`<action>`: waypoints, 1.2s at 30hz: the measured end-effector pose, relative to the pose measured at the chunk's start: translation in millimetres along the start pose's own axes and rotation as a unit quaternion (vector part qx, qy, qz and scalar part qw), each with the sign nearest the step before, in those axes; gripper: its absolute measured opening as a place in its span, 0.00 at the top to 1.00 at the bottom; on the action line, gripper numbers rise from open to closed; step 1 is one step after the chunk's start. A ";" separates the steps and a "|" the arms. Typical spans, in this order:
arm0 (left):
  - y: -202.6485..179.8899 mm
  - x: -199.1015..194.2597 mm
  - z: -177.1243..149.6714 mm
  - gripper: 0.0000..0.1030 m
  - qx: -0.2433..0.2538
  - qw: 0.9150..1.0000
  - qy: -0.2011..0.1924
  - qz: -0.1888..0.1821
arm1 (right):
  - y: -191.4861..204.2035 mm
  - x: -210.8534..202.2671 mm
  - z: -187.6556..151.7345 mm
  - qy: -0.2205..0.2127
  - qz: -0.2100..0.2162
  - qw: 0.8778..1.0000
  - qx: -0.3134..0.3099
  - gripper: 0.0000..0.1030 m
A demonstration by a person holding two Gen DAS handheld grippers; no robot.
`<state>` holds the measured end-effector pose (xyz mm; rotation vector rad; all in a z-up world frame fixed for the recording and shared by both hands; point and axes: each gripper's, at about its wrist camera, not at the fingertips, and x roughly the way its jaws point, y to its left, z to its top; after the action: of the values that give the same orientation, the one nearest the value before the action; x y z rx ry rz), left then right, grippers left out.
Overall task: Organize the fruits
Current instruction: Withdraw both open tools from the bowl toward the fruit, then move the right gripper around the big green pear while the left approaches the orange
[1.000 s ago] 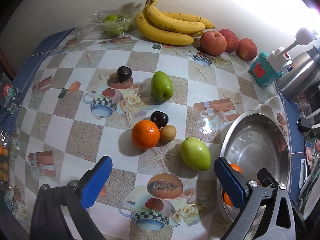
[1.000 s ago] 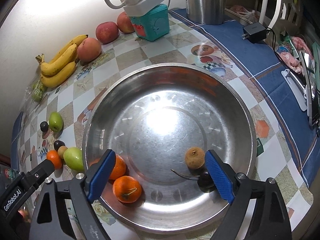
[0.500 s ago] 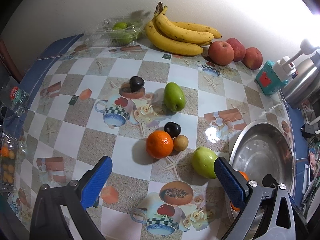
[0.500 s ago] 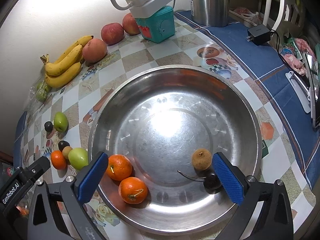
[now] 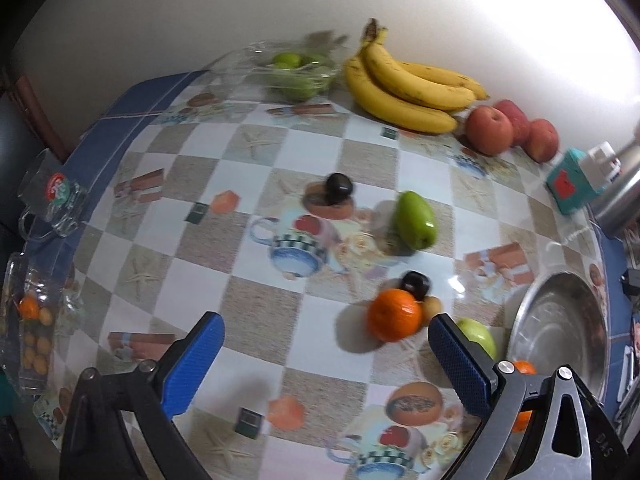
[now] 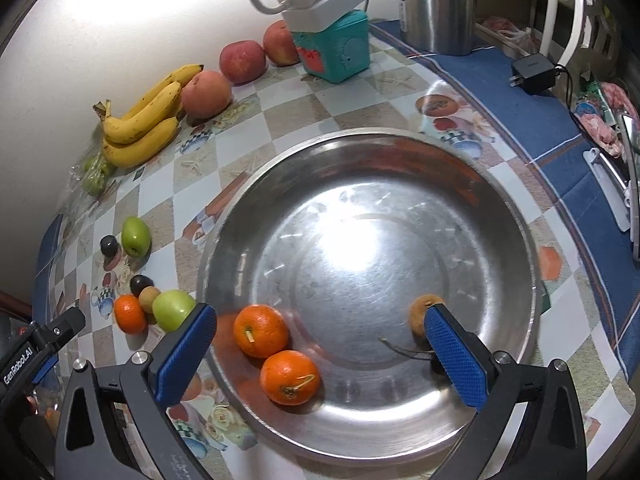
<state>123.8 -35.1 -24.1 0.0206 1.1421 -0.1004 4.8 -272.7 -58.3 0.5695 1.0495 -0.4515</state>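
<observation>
A checked bench point(image 6: 280, 108) w/ a printed cloth, seen from two wrist cams. Right gripper point(image 6: 320, 356) hangs over a big steel bowl point(image 6: 400, 152), blue fingers point(image 6: 454, 360) spread wide, nothing between them. In the bowl: two oranges point(image 6: 261, 331) touching each other near the left wall, a small brown fruit point(image 6: 420, 316) on the right just beside the right finger, and a dark stemmed fruit mostly hidden behind that finger. Left gripper point(image 5: 324, 356) hangs over open bench left of the bowl, fingers point(image 5: 192, 360) also spread, holding nothing. Loose fruit on the bench near the bowl's left rim: an orange point(image 5: 394, 314), a dark plum point(image 5: 416, 285), a small tan fruit point(image 5: 432, 306) and a green fruit point(image 5: 476, 336), all bunched together. Further back, a second green fruit point(image 5: 416, 220) and another dark plum point(image 5: 339, 189), apart from each other. Along the wall: bananas point(image 5: 408, 84), three red apples point(image 5: 490, 130), and green fruit in a clear bag point(image 5: 292, 72). A teal box point(image 6: 336, 54) w/ a white power strip on top and a steel kettle point(image 6: 436, 4) stand behind the bowl.
</observation>
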 end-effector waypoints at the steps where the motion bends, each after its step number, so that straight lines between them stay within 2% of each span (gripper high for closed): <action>1: 5.6 0.9 1.1 0.00 -0.005 1.000 0.000 0.004 | 2.6 0.4 -0.4 0.002 0.005 1.000 -0.001 0.00; 12: 47.5 5.8 8.8 0.00 -0.038 0.999 0.004 0.024 | 49.9 0.3 -6.3 0.002 0.034 0.997 -0.067 0.00; 21: 72.0 6.5 12.6 0.00 -0.068 0.997 0.004 0.024 | 100.7 -4.8 -0.8 0.001 0.067 0.991 -0.112 0.00; 31: 62.8 13.2 19.2 0.00 -0.064 0.998 0.014 -0.003 | 121.0 6.0 15.5 0.016 0.056 0.993 -0.104 0.00; 36: 56.6 19.2 24.2 0.00 -0.059 0.998 0.020 -0.002 | 124.8 18.2 22.7 0.031 0.042 0.995 -0.080 0.00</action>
<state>158.7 18.3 -33.5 -0.0850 1.1855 -0.0359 102.7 -192.4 -38.5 0.4853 1.1057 -0.2736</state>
